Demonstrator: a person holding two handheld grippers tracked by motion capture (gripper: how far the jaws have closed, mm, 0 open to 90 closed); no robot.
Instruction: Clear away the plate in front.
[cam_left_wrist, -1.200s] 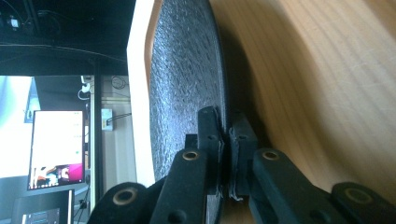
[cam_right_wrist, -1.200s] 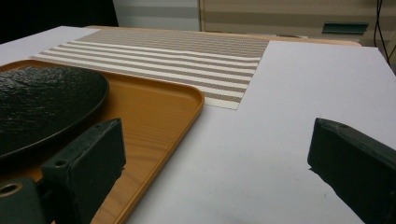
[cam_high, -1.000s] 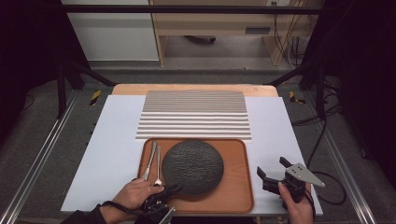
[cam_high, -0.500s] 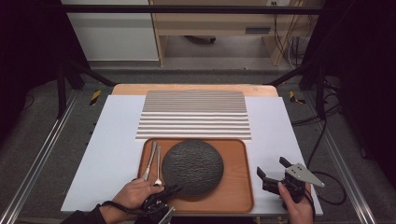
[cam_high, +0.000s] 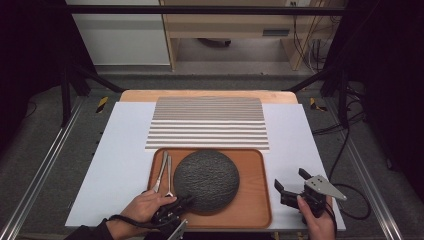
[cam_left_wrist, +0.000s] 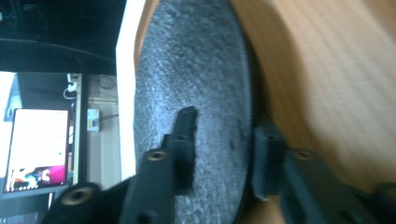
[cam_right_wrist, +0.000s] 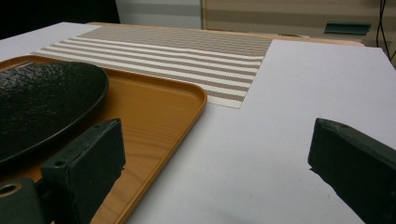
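We find a dark, rough-surfaced round plate (cam_high: 206, 180) lying on an orange-brown wooden tray (cam_high: 252, 175) at the near edge of the table (cam_high: 120, 165), which is covered in white. A fork and a spoon (cam_high: 164, 172) lie side by side on the tray, just left of the plate. Behind the tray, touching or nearly touching its far rim, lies a striped placemat (cam_high: 207, 122).

The left gripper (cam_high: 172, 214) sits at the plate's near-left rim, held by the person's left hand (cam_high: 145, 210). In the left gripper view we see the plate's rim (cam_left_wrist: 243, 116) standing between the two black jaws, one jaw over the rough top face and the other on the tray side. The jaws have just been opening; there is a visible gap between the pads and the plate, so we record them as parted, with the plate between them but not clamped.

The right gripper (cam_high: 292, 186) is held above the white cover just right of the tray, well apart from the plate. In the right gripper view its jaws stand wide apart with nothing between them, the bare table surface showing through the gap, the tray's corner (cam_right_wrist: 187, 100) off to one side.
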